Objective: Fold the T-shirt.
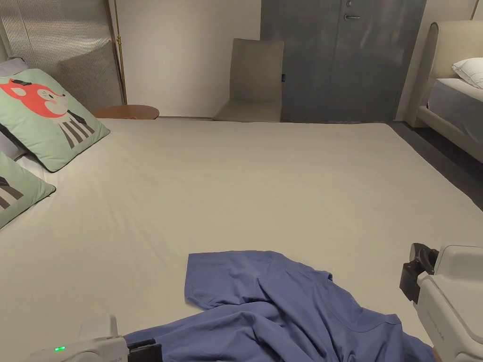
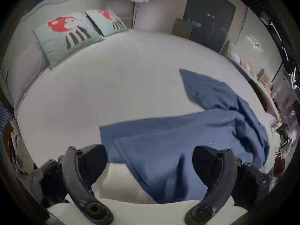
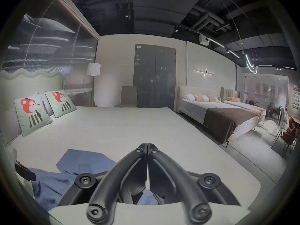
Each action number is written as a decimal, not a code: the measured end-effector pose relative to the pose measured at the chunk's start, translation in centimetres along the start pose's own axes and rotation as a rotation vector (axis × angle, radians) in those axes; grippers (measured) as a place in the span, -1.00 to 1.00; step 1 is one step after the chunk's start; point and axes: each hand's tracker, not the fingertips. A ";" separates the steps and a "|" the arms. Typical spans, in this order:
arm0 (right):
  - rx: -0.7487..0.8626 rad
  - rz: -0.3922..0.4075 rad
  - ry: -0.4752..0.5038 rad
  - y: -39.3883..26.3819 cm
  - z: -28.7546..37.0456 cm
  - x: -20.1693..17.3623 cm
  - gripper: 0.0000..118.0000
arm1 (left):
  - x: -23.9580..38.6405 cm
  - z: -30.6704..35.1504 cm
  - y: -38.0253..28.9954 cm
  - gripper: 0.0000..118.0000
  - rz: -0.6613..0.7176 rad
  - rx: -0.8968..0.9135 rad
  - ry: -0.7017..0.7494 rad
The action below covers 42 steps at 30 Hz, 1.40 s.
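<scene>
Opening step, by judgement: T-shirt (image 1: 283, 311) not yet spread, no fold made.

Nearest, at shirt's near-left hem: left gripper (image 2: 149, 163), jaws spread wide, blue cloth lying between them but neither jaw pressing; nothing held.

At shirt's near-right edge: right gripper (image 3: 147, 149), jaws closed tip to tip, nothing visibly pinched.

Shirt itself: blue soft knit, crumpled, ridged folds on its right half, one sleeve lying flat at its far-left corner. Resting on near part of bed (image 1: 264, 188), smooth pale sheet.

Next, likely: close left jaws on hem, grip opposite edge, pull flat.

Far beyond shirt: fox-print cushions (image 1: 47, 118), soft, square.
</scene>
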 end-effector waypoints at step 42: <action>-0.169 -0.162 0.131 4.8 0.6 5.5 -0.83 | 0.7 14.9 7.7 -0.89 0.006 0.384 -0.130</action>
